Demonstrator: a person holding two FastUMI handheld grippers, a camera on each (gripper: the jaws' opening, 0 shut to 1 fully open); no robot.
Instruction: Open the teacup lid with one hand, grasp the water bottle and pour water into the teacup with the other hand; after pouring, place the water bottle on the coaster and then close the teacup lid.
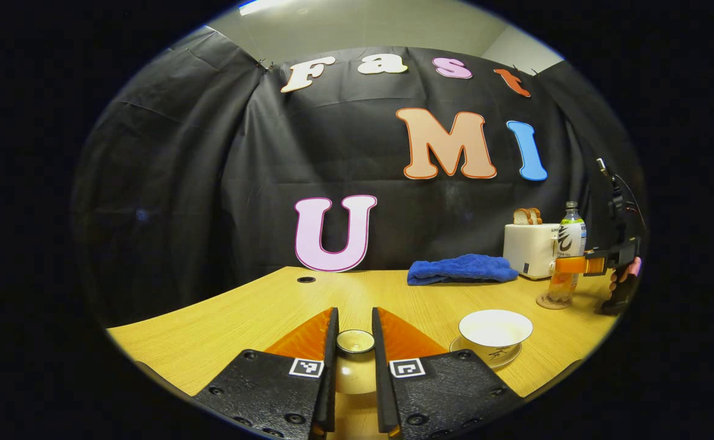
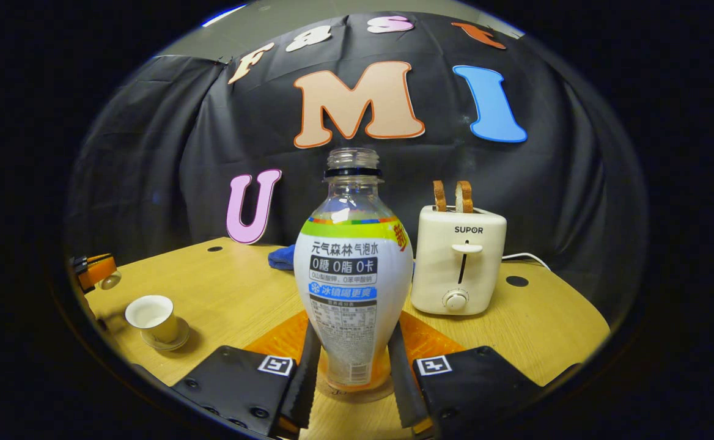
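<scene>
A: Lid point(image 1: 356, 360) nearest in the left gripper view, pinched between the jaws of the left gripper point(image 1: 355, 366), knob up. Closed on it, both sides pressing. Looks held just above the surface point(image 1: 228, 318), can't fully tell whether it touches.

B: Why parked off there?

A: Keeps the cup point(image 1: 495, 330) uncovered. Cup sits on its saucer point(image 1: 510, 357) just right of that gripper, open, pale inside; water level too hard to read. In the right gripper view the lid shows far left, in the left gripper's jaws beside the cup, so it's a short trip back.

B: And the bottle?

A: Bottle point(image 2: 353, 287) upright, no cap, low orange liquid. Right gripper point(image 2: 352, 366) flanks its lower body, jaws close on both sides. Contact looks likely, but I can't tell whether they are pressing or just off it. From the left gripper view the bottle stands on the coaster point(image 1: 546, 302), well apart from the cup, a hand on the gripper handle.

B: So stage?

A: My guess: bottle placement on the coaster, then lid back on. Upright and centred on the coaster so it won't tip on release.

B: Other stuff?

A: Toaster point(image 2: 458, 260) with bread behind the bottle, blue towel point(image 1: 462, 269) at the back. Not involved.
</scene>
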